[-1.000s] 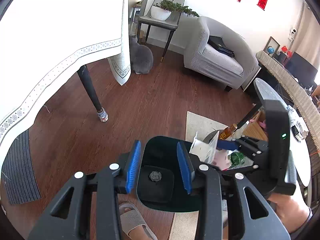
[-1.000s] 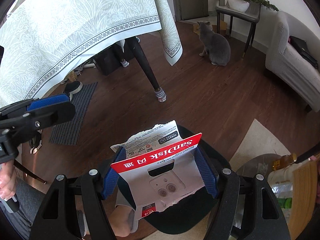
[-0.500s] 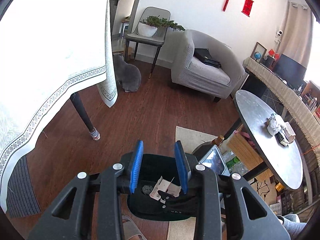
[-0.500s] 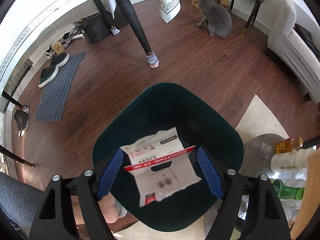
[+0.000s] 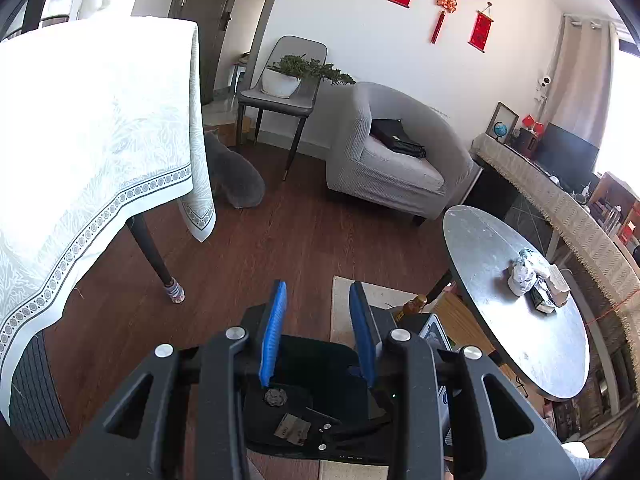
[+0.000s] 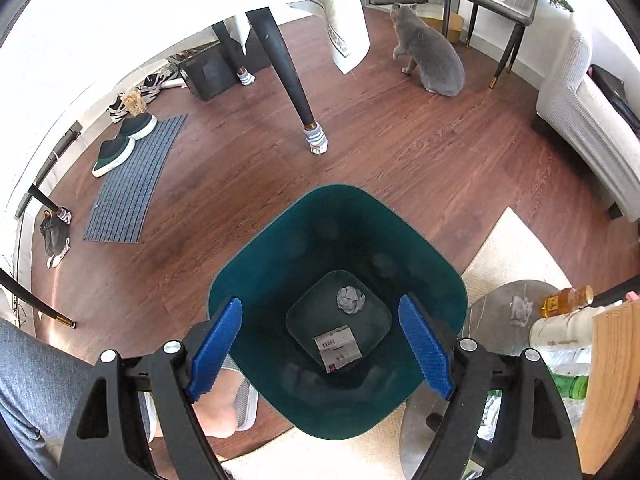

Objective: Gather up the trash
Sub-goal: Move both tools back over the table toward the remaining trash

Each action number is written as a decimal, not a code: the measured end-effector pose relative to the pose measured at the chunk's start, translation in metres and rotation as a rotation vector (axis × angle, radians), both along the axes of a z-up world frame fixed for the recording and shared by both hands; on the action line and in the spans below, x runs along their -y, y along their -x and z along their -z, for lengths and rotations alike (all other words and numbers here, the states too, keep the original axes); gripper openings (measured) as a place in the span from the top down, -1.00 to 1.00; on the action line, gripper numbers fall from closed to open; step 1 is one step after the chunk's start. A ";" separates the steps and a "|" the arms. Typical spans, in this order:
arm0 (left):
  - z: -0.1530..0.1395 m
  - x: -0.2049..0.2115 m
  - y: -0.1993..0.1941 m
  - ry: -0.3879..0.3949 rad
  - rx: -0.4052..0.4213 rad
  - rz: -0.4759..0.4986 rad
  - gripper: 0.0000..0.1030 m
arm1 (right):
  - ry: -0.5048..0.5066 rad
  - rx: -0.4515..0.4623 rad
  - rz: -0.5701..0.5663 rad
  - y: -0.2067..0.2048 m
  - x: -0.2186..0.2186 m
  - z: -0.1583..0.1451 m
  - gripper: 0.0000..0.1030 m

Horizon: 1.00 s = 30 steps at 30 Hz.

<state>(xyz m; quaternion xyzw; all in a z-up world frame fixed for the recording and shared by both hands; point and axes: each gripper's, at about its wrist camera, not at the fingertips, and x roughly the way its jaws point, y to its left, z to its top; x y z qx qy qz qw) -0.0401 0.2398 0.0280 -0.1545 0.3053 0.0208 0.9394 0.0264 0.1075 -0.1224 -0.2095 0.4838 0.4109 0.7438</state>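
The right gripper (image 6: 320, 352) hangs right over the green bin (image 6: 432, 264); its blue pads (image 6: 216, 348) are wide apart and hold nothing; it looks straight down into the bin. Down at the bottom lies a flat card wrapper (image 6: 338, 347), and just past it a gray paper ball (image 6: 351, 300); the two lie near each other and I cannot tell if they touch.

The left gripper (image 5: 318, 334) is also above the bin (image 5: 308, 364), a bit higher and looking out over the room; its pads (image 5: 273, 338) are apart too, not as wide, and hold nothing; the ball (image 5: 276, 397) and the wrapper (image 5: 293, 428) show below it.

More trash sits farther off; a small pile of crumpled trash (image 5: 538, 280) rests on the round gray table (image 5: 500, 248), up and to the right of the left gripper. The pile runs long from its white crumpled end to its boxy end, going toward the table's right edge. I think the next move is a reach to that pile; I cannot tell which gripper is nearer.

Far back, a gray cat (image 6: 430, 60) sits on the wood floor (image 6: 400, 152) by the tablecloth (image 5: 92, 140).
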 end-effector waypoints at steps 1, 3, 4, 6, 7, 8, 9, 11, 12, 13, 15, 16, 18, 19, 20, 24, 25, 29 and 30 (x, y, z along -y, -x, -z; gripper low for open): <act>-0.002 0.003 -0.001 -0.004 0.005 0.001 0.33 | -0.018 0.007 -0.001 0.001 0.002 -0.007 -0.45; -0.005 0.007 -0.002 -0.010 0.016 0.002 0.33 | -0.058 0.022 0.000 0.002 0.009 -0.022 -0.38; -0.008 0.009 -0.002 -0.010 0.024 0.002 0.33 | -0.076 0.033 -0.001 0.003 0.012 -0.030 -0.34; -0.013 0.013 -0.002 -0.006 0.049 0.006 0.30 | -0.105 0.070 -0.004 0.006 0.018 -0.046 -0.26; -0.015 0.014 -0.002 -0.005 0.060 0.005 0.30 | -0.124 0.087 -0.005 0.008 0.021 -0.054 -0.19; -0.017 0.016 -0.003 -0.005 0.069 0.002 0.30 | -0.144 0.099 -0.003 0.009 0.024 -0.063 -0.17; -0.019 0.017 -0.003 -0.006 0.076 0.001 0.29 | -0.166 0.113 0.002 0.010 0.030 -0.072 -0.13; -0.021 0.021 -0.007 -0.006 0.082 -0.001 0.26 | -0.200 0.139 0.015 0.011 0.040 -0.088 -0.12; -0.022 0.023 -0.009 -0.006 0.084 -0.001 0.24 | -0.213 0.151 0.023 0.010 0.047 -0.095 -0.11; -0.022 0.026 -0.011 -0.006 0.085 0.002 0.23 | -0.222 0.161 0.029 0.010 0.051 -0.102 -0.11; -0.025 0.033 -0.014 -0.007 0.096 0.013 0.22 | -0.241 0.180 0.048 0.008 0.065 -0.113 -0.11; -0.027 0.037 -0.016 -0.004 0.104 0.022 0.19 | -0.249 0.187 0.059 0.007 0.072 -0.118 -0.10; -0.029 0.049 -0.020 -0.006 0.116 0.045 0.10 | -0.260 0.207 0.080 0.004 0.087 -0.128 -0.10; -0.030 0.056 -0.022 -0.014 0.120 0.056 0.06 | -0.263 0.219 0.091 0.003 0.094 -0.132 -0.10; -0.032 0.063 -0.025 -0.022 0.124 0.068 0.03 | -0.265 0.230 0.101 0.002 0.102 -0.136 -0.10; -0.034 0.092 -0.038 -0.039 0.127 0.112 -0.06 | -0.280 0.257 0.155 -0.007 0.135 -0.149 -0.10; -0.033 0.099 -0.042 -0.042 0.126 0.125 -0.08 | -0.286 0.260 0.171 -0.010 0.143 -0.152 -0.10; -0.030 0.130 -0.058 -0.075 0.126 0.181 -0.17 | -0.286 0.290 0.230 -0.017 0.176 -0.160 -0.10; -0.028 0.135 -0.060 -0.084 0.124 0.192 -0.22 | -0.285 0.299 0.248 -0.020 0.186 -0.161 -0.10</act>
